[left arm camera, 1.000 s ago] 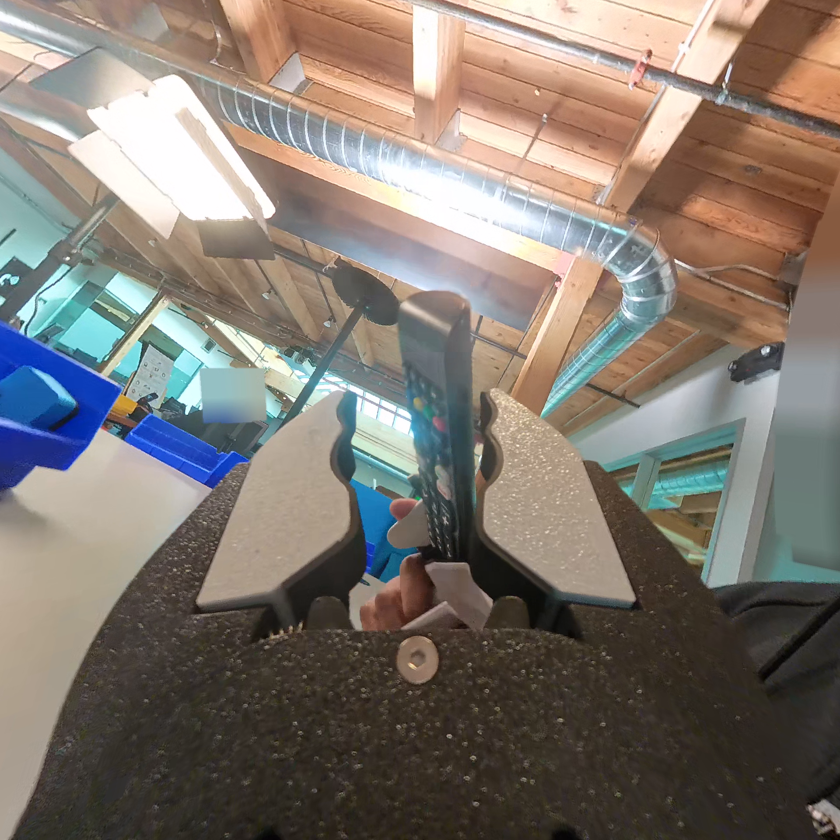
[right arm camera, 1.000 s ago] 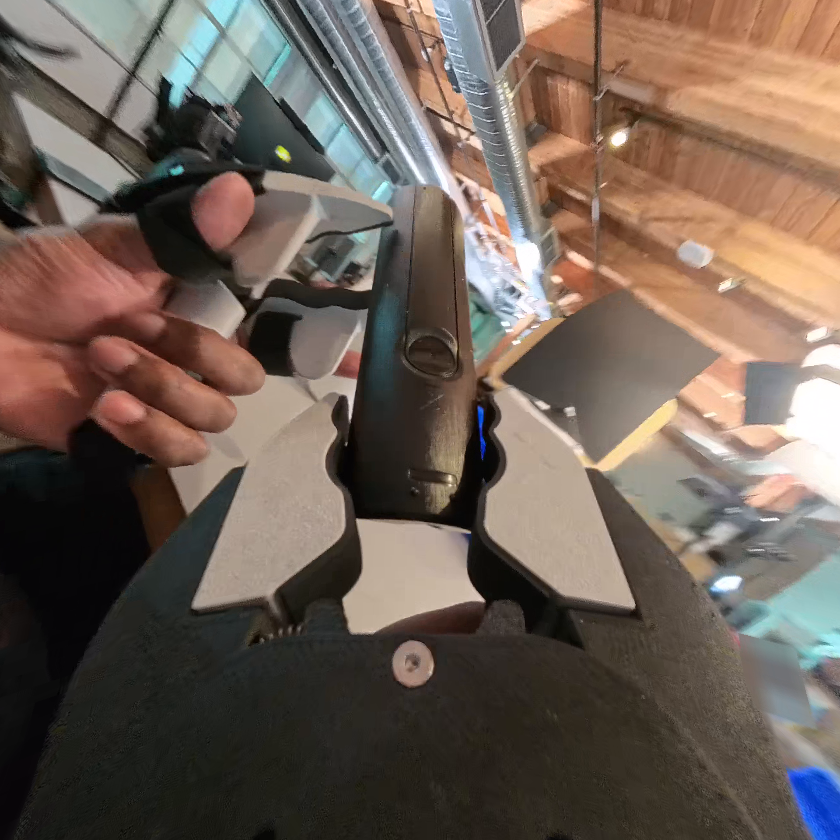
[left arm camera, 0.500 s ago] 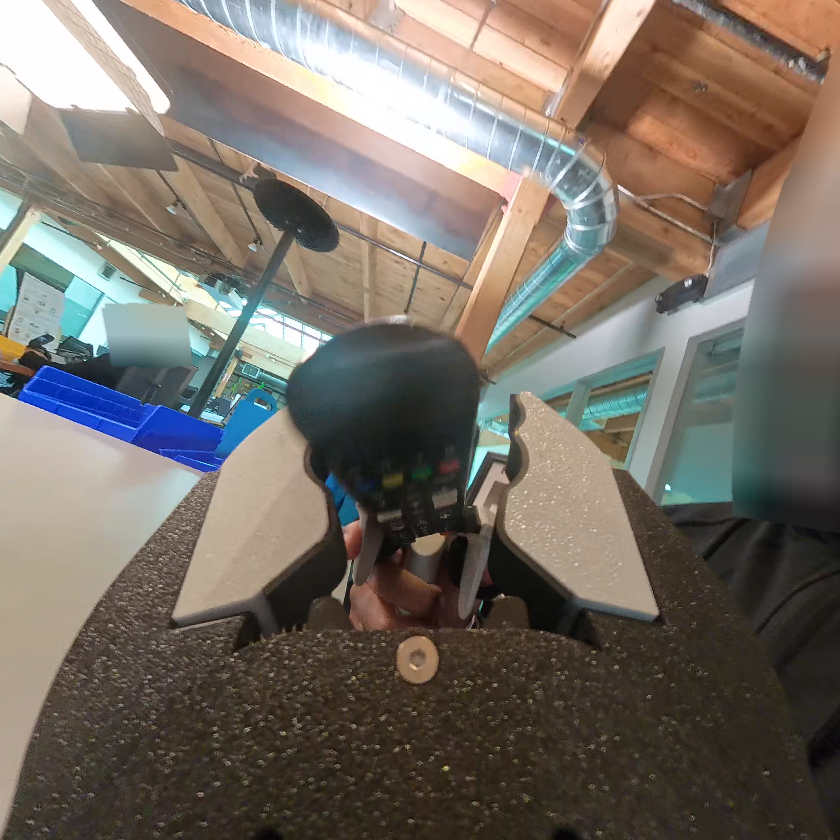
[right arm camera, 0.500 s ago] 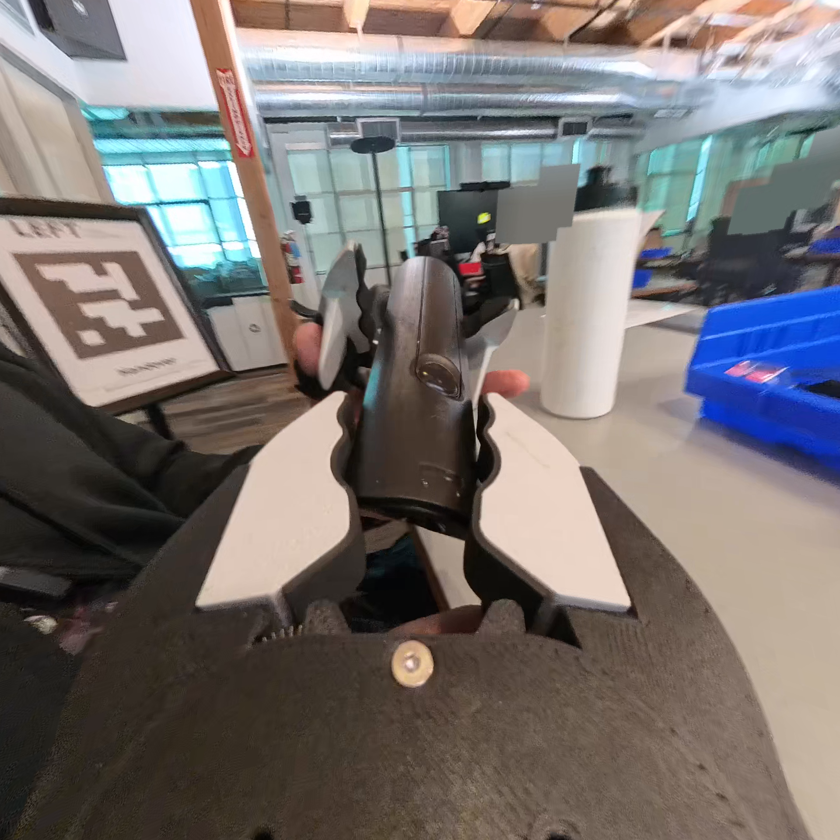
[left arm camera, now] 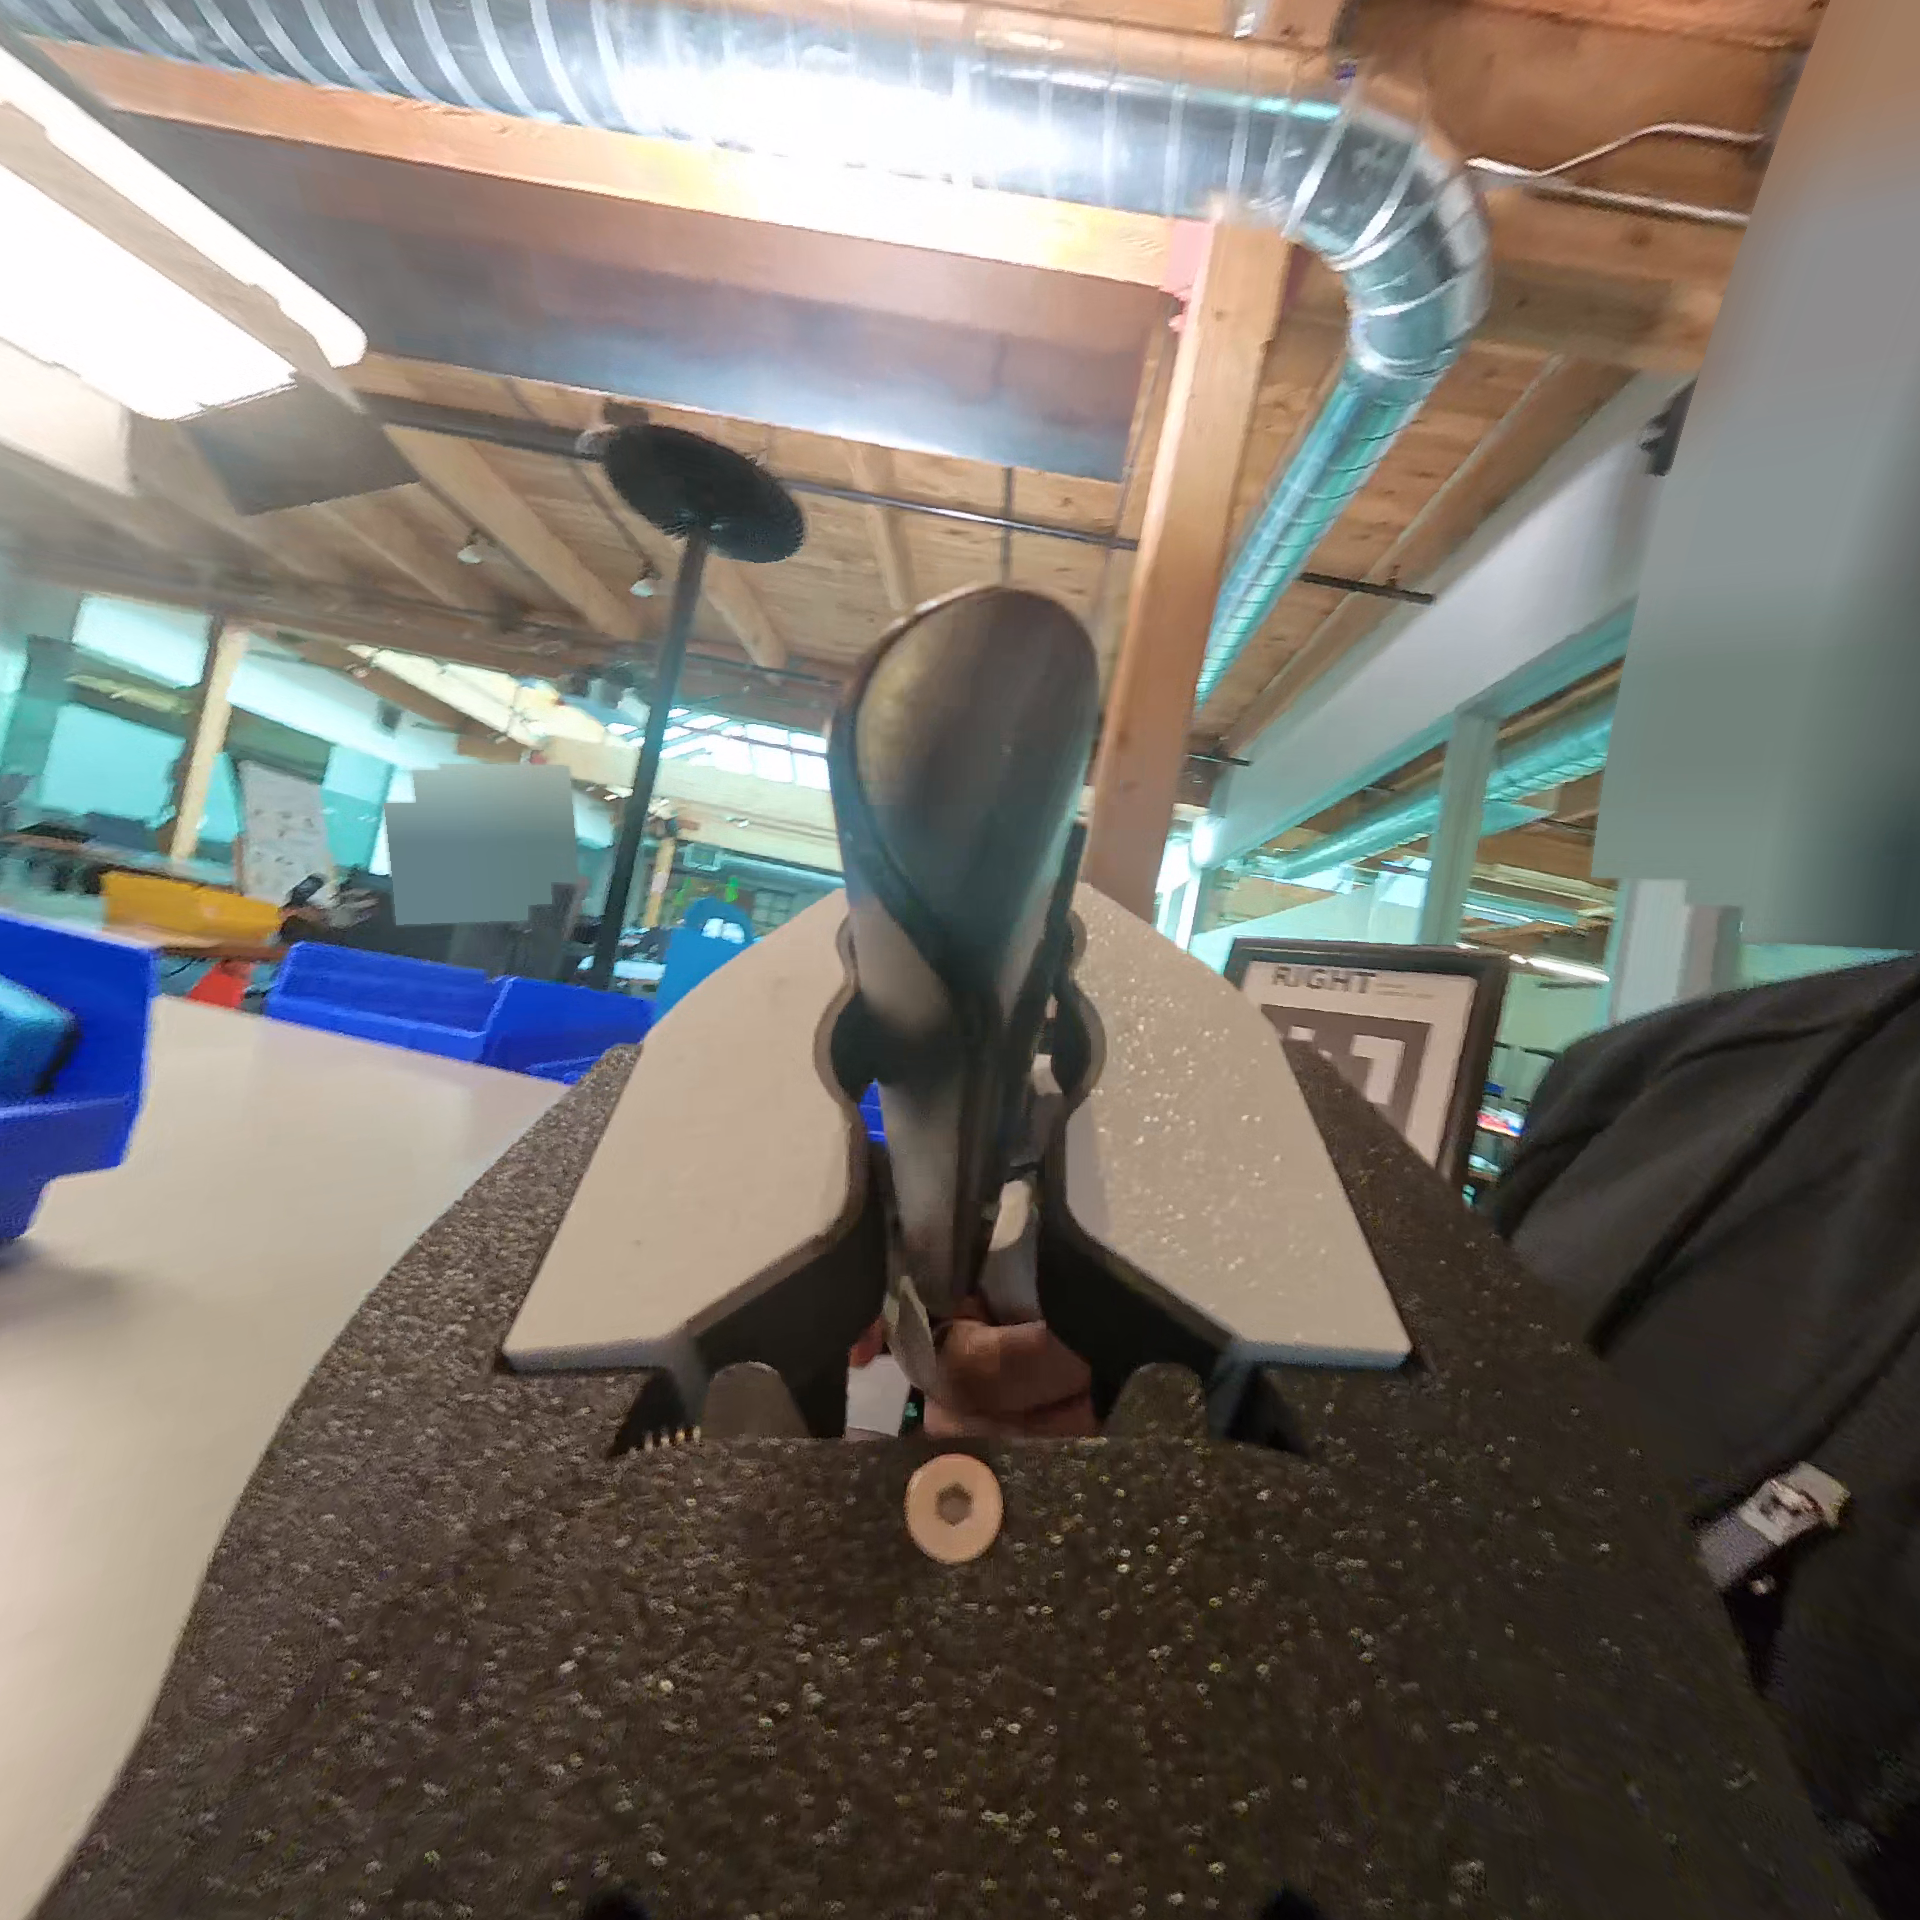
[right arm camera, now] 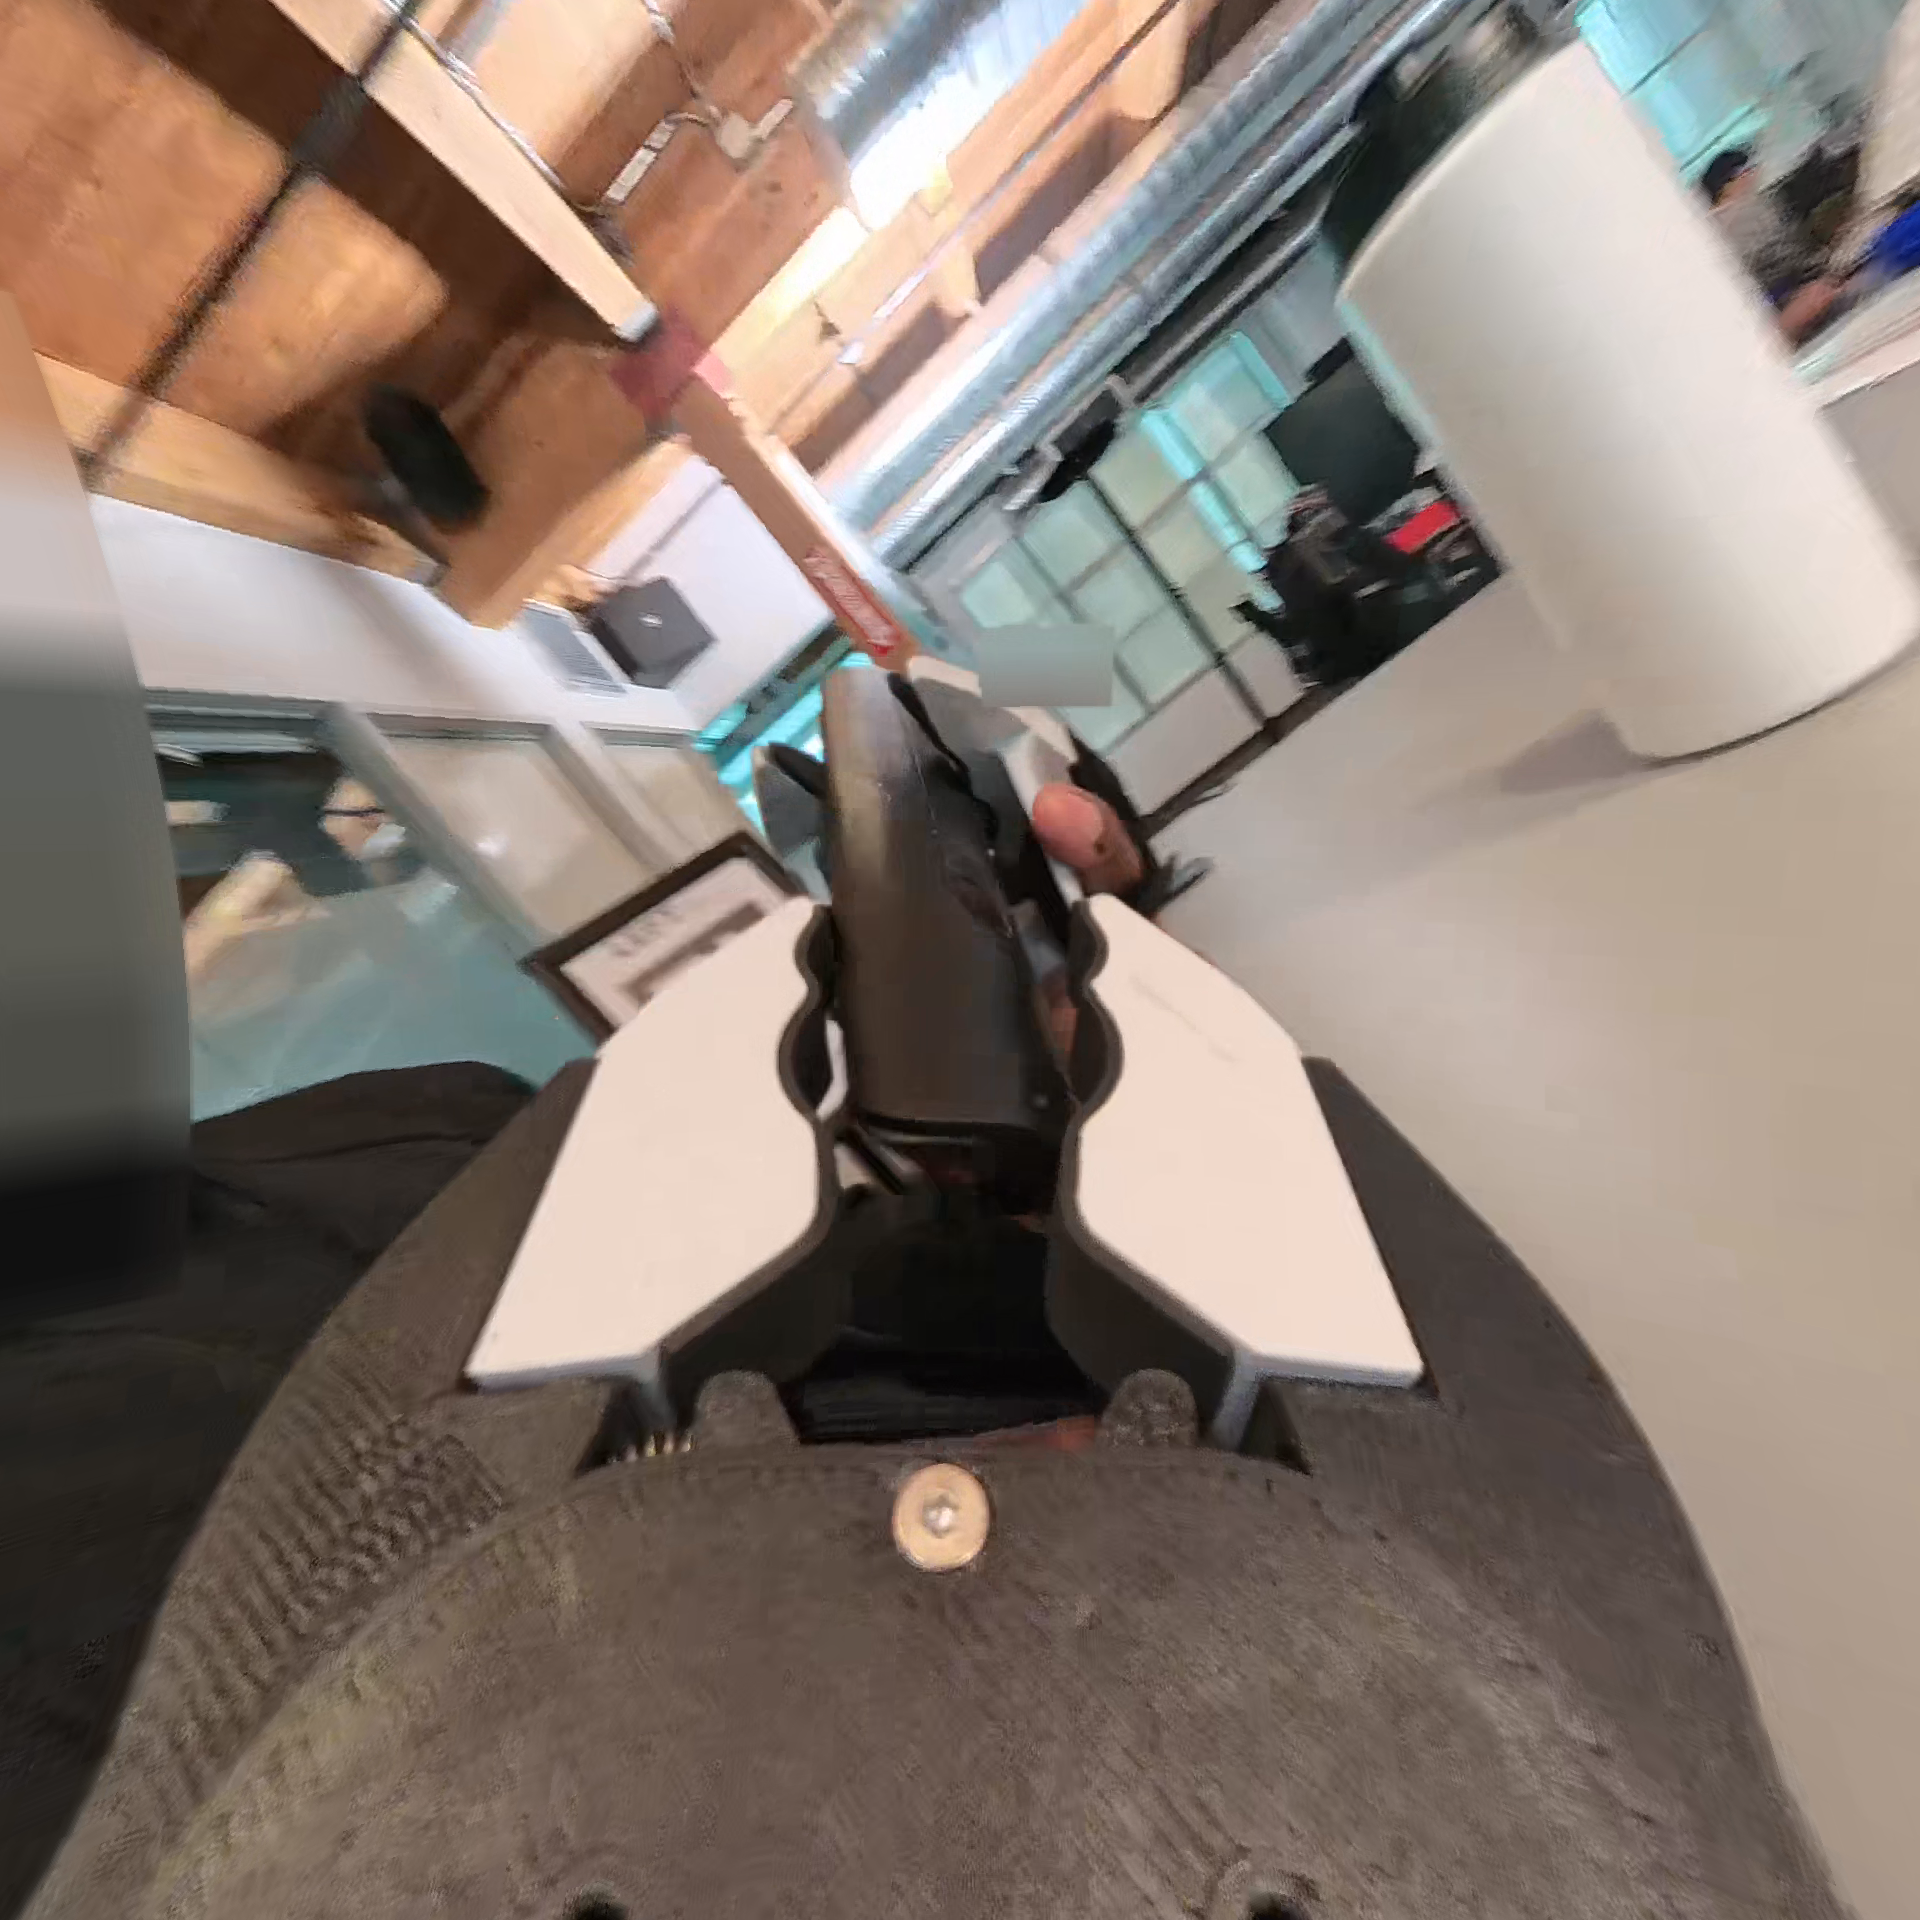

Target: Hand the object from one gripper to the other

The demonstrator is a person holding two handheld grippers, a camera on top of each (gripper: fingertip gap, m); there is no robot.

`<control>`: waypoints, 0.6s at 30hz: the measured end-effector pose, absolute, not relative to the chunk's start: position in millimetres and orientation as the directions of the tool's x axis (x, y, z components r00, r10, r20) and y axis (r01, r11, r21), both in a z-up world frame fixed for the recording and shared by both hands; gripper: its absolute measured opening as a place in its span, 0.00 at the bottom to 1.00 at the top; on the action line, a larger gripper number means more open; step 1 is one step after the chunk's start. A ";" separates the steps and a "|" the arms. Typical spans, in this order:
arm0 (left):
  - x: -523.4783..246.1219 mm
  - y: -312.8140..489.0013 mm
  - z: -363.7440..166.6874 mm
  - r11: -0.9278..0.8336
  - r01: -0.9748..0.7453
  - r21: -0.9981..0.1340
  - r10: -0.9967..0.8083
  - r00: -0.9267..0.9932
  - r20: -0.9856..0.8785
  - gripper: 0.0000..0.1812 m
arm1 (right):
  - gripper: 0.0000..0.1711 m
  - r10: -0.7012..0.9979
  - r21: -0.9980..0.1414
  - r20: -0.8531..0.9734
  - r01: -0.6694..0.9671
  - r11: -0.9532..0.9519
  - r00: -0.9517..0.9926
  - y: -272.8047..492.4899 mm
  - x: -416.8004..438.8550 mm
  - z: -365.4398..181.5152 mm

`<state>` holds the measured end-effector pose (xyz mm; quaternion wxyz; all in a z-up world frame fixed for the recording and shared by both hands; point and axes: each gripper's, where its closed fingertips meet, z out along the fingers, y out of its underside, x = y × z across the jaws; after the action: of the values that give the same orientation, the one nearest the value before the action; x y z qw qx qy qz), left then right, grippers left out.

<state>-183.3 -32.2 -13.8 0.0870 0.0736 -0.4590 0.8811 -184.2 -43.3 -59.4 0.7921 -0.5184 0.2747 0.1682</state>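
Note:
A black remote control (left arm camera: 966, 779) is held between both grippers in the air. My left gripper (left arm camera: 956, 925) is shut on one end, which sticks up past the fingertips. The right gripper's fingers (left arm camera: 920, 1174) show low in the gap, with a hand (left arm camera: 997, 1361) behind them. In the right wrist view my right gripper (right arm camera: 951, 925) is shut on the other end of the remote (right arm camera: 925, 987). The left gripper (right arm camera: 914, 769) clamps its far end, with a thumb (right arm camera: 1070, 821) beside it.
A white table (left arm camera: 260, 1195) lies to the left with blue bins (left arm camera: 416, 997) at its back and left. A framed marker board (left arm camera: 1371, 1039) and a person's dark clothing (left arm camera: 1714, 1247) are at the right. A white paper roll (right arm camera: 1600, 416) stands on the table (right arm camera: 1558, 987). The left gripper's tips are roughly 5 cm from the right gripper's.
My left gripper has closed from open onto the remote's end. The right gripper stays shut on the remote and has tilted and rolled, so both views have swung.

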 end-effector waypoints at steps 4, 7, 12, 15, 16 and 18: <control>-158.2 -21.6 -11.3 -0.572 -0.297 -0.765 0.006 -0.934 0.358 0.16 | 0.28 -0.413 -0.924 -0.328 -0.197 0.328 0.849 -68.4 -167.0 -55.6; -136.5 -16.9 -20.7 -0.554 -0.380 -0.741 -0.071 -0.865 0.497 0.16 | 0.31 -0.627 -0.989 0.059 0.132 0.071 0.777 -74.4 -168.2 -51.9; -114.5 -5.6 -36.3 -0.620 -0.539 -0.570 -0.023 -0.714 0.700 0.16 | 0.35 -0.623 -0.756 0.648 0.469 -0.457 0.438 -67.0 -165.2 -72.6; -107.6 2.4 -38.5 -0.673 -0.591 -0.444 0.067 -0.647 0.760 0.15 | 0.38 -0.564 -0.668 0.740 0.497 -0.554 0.366 -60.7 -163.0 -84.1; -107.6 2.4 -39.2 -0.679 -0.594 -0.432 0.079 -0.644 0.761 0.15 | 0.41 -0.562 -0.663 0.745 0.495 -0.562 0.359 -59.3 -162.0 -84.8; -110.2 -4.0 -43.0 -0.663 -0.600 -0.449 0.073 -0.648 0.759 0.15 | 0.43 -0.579 -0.671 0.736 0.488 -0.558 0.351 -57.5 -160.9 -82.7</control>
<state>-110.2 -4.0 -43.0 0.2016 0.3682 -0.3578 0.8341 -160.9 -57.5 -82.7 0.4690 -0.6749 0.0336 -0.5687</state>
